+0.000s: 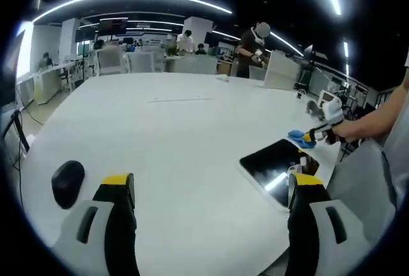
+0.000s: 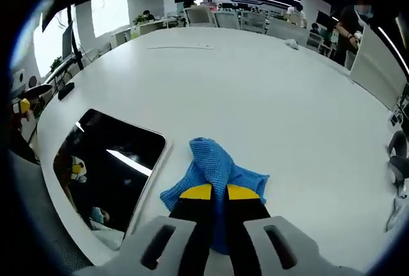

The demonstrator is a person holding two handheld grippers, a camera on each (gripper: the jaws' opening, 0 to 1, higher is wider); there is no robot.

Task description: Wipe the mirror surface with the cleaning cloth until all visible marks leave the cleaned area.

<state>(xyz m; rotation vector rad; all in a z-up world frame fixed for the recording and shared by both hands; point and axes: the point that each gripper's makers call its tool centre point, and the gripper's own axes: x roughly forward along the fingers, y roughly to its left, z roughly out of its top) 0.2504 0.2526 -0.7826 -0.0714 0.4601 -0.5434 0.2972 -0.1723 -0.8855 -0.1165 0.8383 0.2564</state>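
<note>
The mirror (image 2: 108,167) is a dark rounded rectangle lying flat on the white table (image 2: 255,78) near its edge; it reflects ceiling lights. A crumpled blue cleaning cloth (image 2: 214,161) rests on the table just right of the mirror, and my right gripper (image 2: 214,193) is shut on its near end. In the left gripper view the mirror (image 1: 278,164) lies ahead to the right, with the cloth (image 1: 298,138) beyond it held by the right gripper (image 1: 311,137). My left gripper (image 1: 212,183) hovers over the table, jaws wide open, nothing between them.
A black mouse (image 1: 67,183) lies on the table (image 1: 179,129) left of the left gripper. The person's arm (image 1: 374,119) reaches in from the right. Chairs, desks and standing people (image 1: 252,43) are beyond the table's far side.
</note>
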